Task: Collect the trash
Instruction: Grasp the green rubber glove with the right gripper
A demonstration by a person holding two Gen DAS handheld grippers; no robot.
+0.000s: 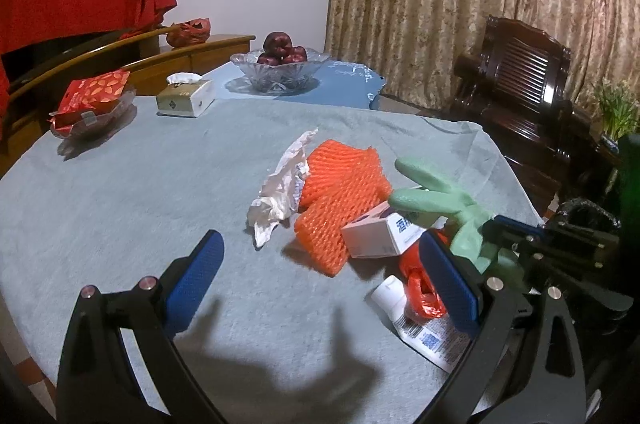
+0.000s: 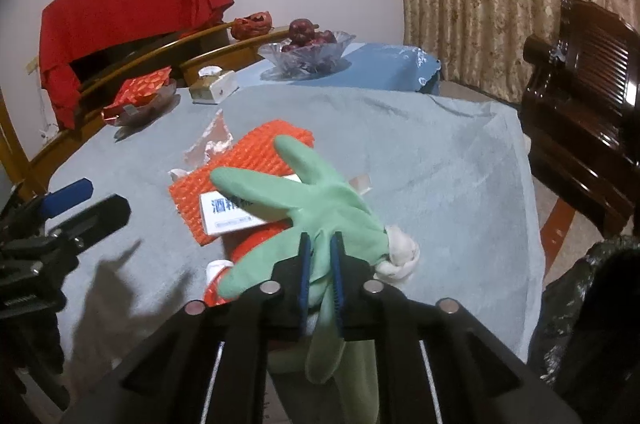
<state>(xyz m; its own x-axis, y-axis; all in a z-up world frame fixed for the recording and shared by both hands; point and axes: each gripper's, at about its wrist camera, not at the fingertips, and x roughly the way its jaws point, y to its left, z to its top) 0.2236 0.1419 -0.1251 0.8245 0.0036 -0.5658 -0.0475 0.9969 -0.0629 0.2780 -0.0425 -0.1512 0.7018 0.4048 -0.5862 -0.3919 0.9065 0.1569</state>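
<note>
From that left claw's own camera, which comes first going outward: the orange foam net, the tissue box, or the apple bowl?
From the left gripper:
1. Orange foam net, just ahead, slightly right.
2. Tissue box, far left of the table.
3. Apple bowl, at the far edge, centre.

Green glove (image 2: 320,199), orange netted foam (image 1: 340,183)

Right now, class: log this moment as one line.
right gripper: shut on green rubber glove | left gripper: open, empty | black bin bag: beside table
</note>
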